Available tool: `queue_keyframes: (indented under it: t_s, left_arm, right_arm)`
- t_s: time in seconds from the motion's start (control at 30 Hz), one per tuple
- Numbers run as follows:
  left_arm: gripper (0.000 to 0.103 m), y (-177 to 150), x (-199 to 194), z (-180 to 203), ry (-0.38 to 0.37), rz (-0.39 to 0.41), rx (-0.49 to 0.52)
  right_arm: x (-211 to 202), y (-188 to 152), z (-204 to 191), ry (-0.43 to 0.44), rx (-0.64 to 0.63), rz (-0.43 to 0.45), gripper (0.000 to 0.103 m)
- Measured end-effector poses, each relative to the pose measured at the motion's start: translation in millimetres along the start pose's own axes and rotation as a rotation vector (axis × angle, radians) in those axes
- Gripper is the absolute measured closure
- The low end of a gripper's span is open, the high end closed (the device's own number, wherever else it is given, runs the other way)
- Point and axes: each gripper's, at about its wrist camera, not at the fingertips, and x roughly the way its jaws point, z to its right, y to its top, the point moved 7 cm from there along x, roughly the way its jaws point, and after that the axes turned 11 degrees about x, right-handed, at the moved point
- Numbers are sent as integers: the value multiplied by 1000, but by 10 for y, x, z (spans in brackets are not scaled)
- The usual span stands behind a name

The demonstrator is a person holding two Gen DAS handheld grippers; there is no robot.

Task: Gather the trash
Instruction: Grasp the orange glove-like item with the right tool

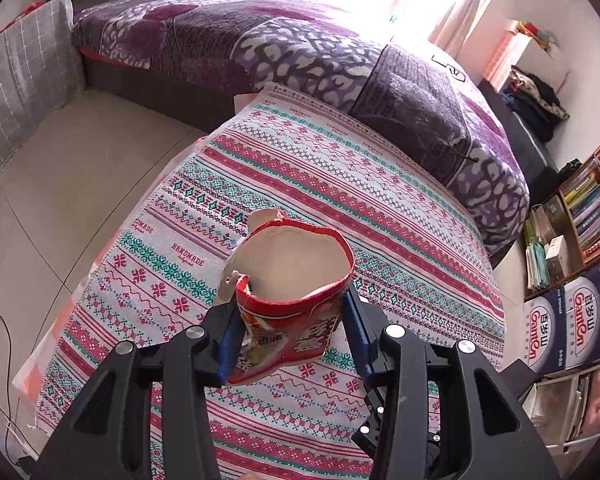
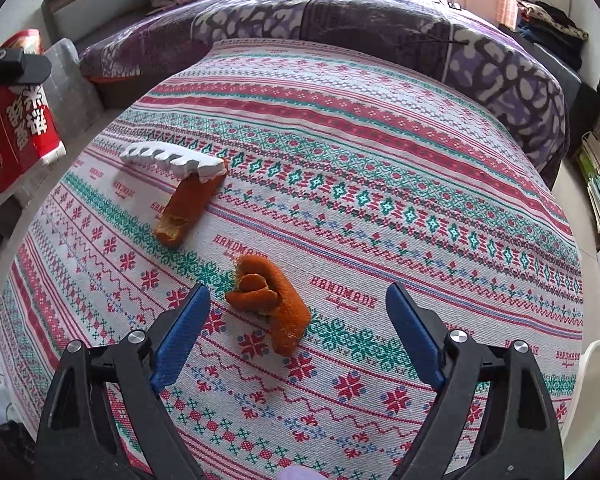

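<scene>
A torn red instant-noodle cup is held between the blue pads of the left gripper, its ragged open mouth turned up and away from the claw, lifted clear of the patterned tablecloth spread below. In the right wrist view the same cup is seen at the far left, raised off the cloth and well apart from the right gripper, whose jaws are spread wide with nothing pressed between the pads. Just ahead of that claw, between the two fingertips, a curled piece of orange peel is seen lying on the cloth. Farther ahead and to the left, a second strip of orange peel is laid flat, its far end touching a white toothed piece of foam that is set crosswise beyond it. Past the table, a bed draped in a purple patterned blanket is seen, with bookshelves off to the right.
</scene>
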Motion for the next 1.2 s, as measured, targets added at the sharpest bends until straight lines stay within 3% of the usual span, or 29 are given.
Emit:
queue_keyframes:
  t_s: [0.03, 0.1, 0.2, 0.7, 0.9, 1.2]
  left_arm:
    - [58, -5, 3, 10, 1, 0, 4]
    - [58, -11, 8, 51, 1, -2, 16]
    - [58, -16, 15, 98, 8, 0, 31]
    - [58, 57, -140, 251, 101, 112, 64]
    - [58, 51, -246, 392, 175, 172, 92]
    - [58, -72, -178, 683, 197, 165, 151]
  right_arm:
    - [28, -9, -10, 2, -6, -12, 29]
    - [78, -39, -28, 25, -16, -51, 60]
    - [51, -8, -12, 40, -9, -57, 80]
    - [-529, 368, 394, 22, 158, 101, 82]
    - [-746, 416, 622, -20, 205, 159, 82]
    - [-1019, 413, 995, -48, 287, 195, 82]
